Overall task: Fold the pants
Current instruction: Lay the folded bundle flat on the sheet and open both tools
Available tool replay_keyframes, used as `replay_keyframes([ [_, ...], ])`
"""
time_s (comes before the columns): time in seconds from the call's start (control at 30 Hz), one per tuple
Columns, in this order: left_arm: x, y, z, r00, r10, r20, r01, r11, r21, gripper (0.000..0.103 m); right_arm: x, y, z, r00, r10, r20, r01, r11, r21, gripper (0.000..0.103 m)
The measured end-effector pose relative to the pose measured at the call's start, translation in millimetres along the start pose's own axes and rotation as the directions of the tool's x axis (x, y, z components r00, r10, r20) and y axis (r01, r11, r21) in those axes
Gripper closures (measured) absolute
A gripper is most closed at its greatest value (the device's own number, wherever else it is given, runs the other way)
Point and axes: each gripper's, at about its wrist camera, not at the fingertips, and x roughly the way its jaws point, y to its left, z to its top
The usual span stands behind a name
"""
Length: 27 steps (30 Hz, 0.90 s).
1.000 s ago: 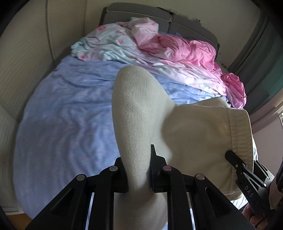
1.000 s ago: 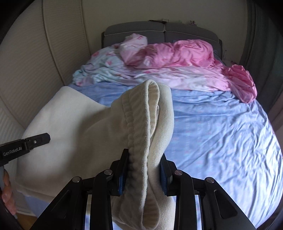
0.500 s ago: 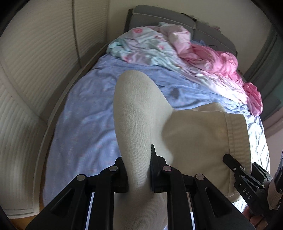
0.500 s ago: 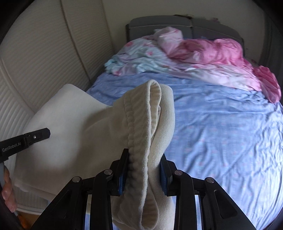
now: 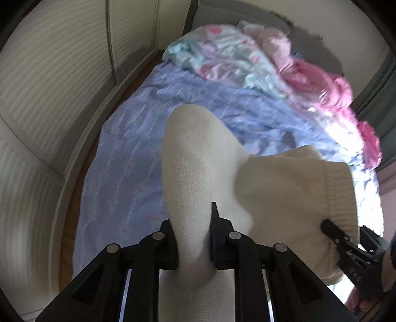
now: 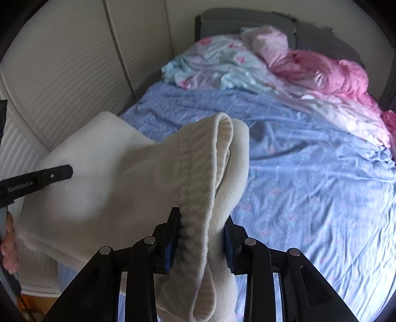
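The cream knit pants [image 5: 198, 158] hang in the air above the bed, stretched between both grippers. My left gripper [image 5: 194, 237] is shut on a bunched fold of the pants. My right gripper [image 6: 201, 237] is shut on the ribbed waistband [image 6: 198, 173]. In the left wrist view the right gripper [image 5: 351, 250] shows at the lower right, holding the waistband edge [image 5: 339, 193]. In the right wrist view the left gripper [image 6: 37, 183] shows at the far left against the cloth [image 6: 104, 158].
The bed has a blue patterned sheet [image 6: 309, 178]. Crumpled pink and pale floral bedding [image 6: 284, 64] is piled at the far end by a grey headboard [image 6: 242, 22]. A cream panelled wardrobe wall [image 5: 49, 86] runs along the left, with a strip of wooden floor [image 5: 86, 158] between.
Both grippers have risen and swung left with the pants; the views now show more of the wardrobe wall and floor strip. Both grips on the cloth are unchanged.
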Motion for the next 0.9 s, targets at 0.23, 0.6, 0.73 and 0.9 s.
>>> replay_keyframes([
  [0.23,5.0,20.4,-0.9,0.977,0.208,0.033,-0.209,0.978,0.017,0.057,6.1,-7.9,3.3,0.973,-0.229,0.011,0.229,0.973,-0.016,0.031],
  [0.6,-68.7,-30.2,-41.9,0.976,0.182,0.122,-0.194,0.976,0.097,0.032,-63.6,-41.3,-5.0,0.983,-0.169,0.070,0.173,0.983,-0.056,0.025],
  [0.73,-128.3,-62.0,-57.0,0.973,0.106,0.205,-0.130,0.985,0.112,0.007,-109.5,-60.6,-17.4,0.991,-0.083,0.101,0.084,0.997,-0.002,0.025],
  [0.9,-192.5,-106.3,-83.5,0.944,0.121,0.307,-0.165,0.979,0.121,0.000,-178.4,-86.9,-49.0,0.979,-0.101,0.177,0.093,0.994,0.050,0.019],
])
